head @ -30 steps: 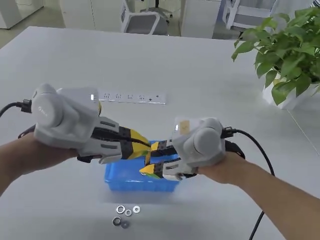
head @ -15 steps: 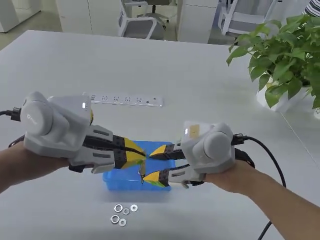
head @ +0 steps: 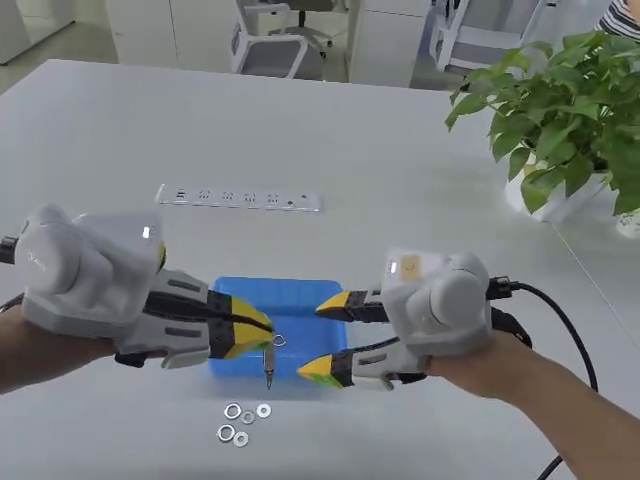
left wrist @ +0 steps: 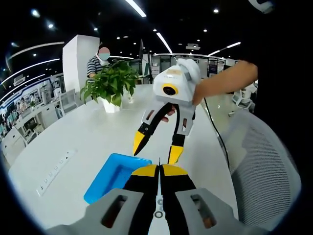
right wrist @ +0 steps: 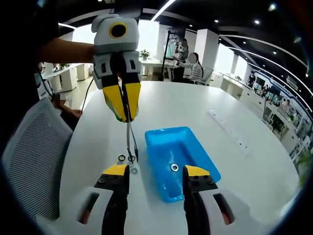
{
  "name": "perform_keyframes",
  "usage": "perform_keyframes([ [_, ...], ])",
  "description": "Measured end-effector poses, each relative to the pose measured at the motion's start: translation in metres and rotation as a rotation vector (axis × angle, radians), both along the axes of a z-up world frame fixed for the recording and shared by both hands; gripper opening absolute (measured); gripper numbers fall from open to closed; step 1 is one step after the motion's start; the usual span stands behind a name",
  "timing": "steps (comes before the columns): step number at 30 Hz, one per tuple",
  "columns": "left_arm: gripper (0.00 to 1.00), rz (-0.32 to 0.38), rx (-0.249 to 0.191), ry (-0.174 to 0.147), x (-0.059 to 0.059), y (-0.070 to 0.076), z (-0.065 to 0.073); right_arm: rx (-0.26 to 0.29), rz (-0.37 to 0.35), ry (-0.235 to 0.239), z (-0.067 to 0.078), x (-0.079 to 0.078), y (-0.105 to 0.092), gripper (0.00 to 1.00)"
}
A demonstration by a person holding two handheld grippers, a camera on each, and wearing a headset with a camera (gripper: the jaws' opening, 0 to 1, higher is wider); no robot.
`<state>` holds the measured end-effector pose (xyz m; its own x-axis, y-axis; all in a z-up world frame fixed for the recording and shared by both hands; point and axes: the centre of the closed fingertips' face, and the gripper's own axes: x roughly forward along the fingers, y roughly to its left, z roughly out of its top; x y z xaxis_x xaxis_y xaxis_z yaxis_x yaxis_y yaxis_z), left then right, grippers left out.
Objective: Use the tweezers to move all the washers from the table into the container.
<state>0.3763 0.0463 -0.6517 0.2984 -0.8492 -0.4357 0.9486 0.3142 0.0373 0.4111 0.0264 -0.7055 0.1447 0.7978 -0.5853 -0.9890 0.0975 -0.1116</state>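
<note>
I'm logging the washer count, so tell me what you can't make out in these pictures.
Head view: the left hand-held gripper and right hand-held gripper cover part of the container floor, so nothing inside can be counted there.
Right gripper view: its own jaw hides part of the washers on the table.
Head view: the tweezers tip is too small to show whether it holds anything.
</note>
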Motion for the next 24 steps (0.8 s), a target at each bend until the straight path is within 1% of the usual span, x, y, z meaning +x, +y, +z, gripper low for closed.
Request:
perform_keyframes([
  [3, 0.05, 0.004, 0.004, 0.013, -0.003, 0.001, -0.004, -0.001, -0.018, 0.008, -0.001, -0.001, -0.005, 0.5],
  [5, 0.05, 0.004, 0.013, 0.013, -0.006, 0.002, -0.007, -0.001, -0.025, 0.009, 0.0, -0.002, -0.007, 0.51],
  [8, 0.05, 0.004, 0.016, 0.019, -0.011, 0.004, -0.01, -0.005, -0.038, 0.017, -0.001, -0.004, -0.01, 0.53],
  [14, 0.05, 0.018, 0.028, 0.021, -0.016, 0.01, -0.018, -0.007, -0.068, 0.027, -0.004, -0.006, -0.017, 0.6],
  [19, 0.05, 0.026, 0.03, 0.036, -0.023, 0.015, -0.026, -0.011, -0.088, 0.032, -0.007, -0.011, -0.024, 0.63],
  [24, 0.05, 0.031, 0.026, 0.045, -0.027, 0.016, -0.03, -0.012, -0.104, 0.037, -0.01, -0.013, -0.03, 0.68],
])
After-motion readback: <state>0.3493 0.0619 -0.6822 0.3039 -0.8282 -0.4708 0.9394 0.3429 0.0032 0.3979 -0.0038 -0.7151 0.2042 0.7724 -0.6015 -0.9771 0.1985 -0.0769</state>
